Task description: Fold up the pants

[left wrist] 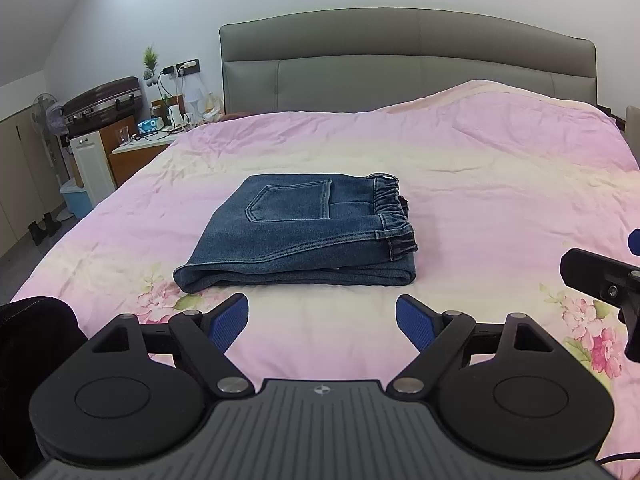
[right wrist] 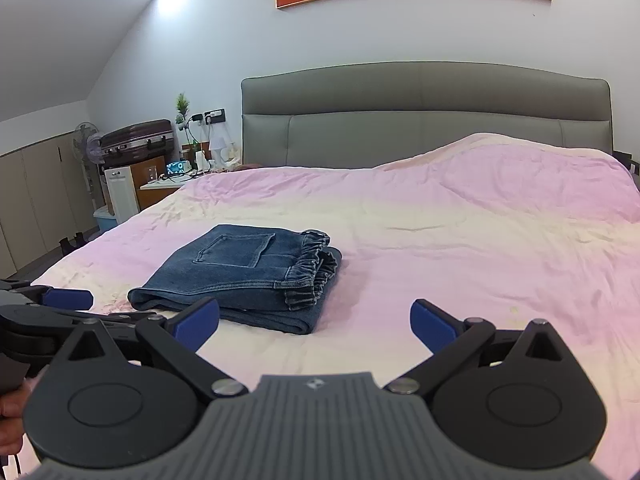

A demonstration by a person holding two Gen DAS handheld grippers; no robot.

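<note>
Blue denim pants (left wrist: 304, 232) lie folded into a compact stack on the pink bed cover, back pocket up, elastic waistband to the right. They also show in the right wrist view (right wrist: 240, 276), left of centre. My left gripper (left wrist: 322, 316) is open and empty, just short of the stack's near edge. My right gripper (right wrist: 316, 320) is open and empty, near the stack's right front corner. Part of the right gripper (left wrist: 600, 280) shows at the right edge of the left wrist view, and the left gripper (right wrist: 60, 304) shows at the left of the right wrist view.
The bed cover (left wrist: 480, 208) is pink and cream with flower prints. A grey headboard (left wrist: 400, 64) stands at the back. Left of the bed are a nightstand (left wrist: 136, 152) with clutter, a suitcase (left wrist: 104, 100), a fan and a blue bin.
</note>
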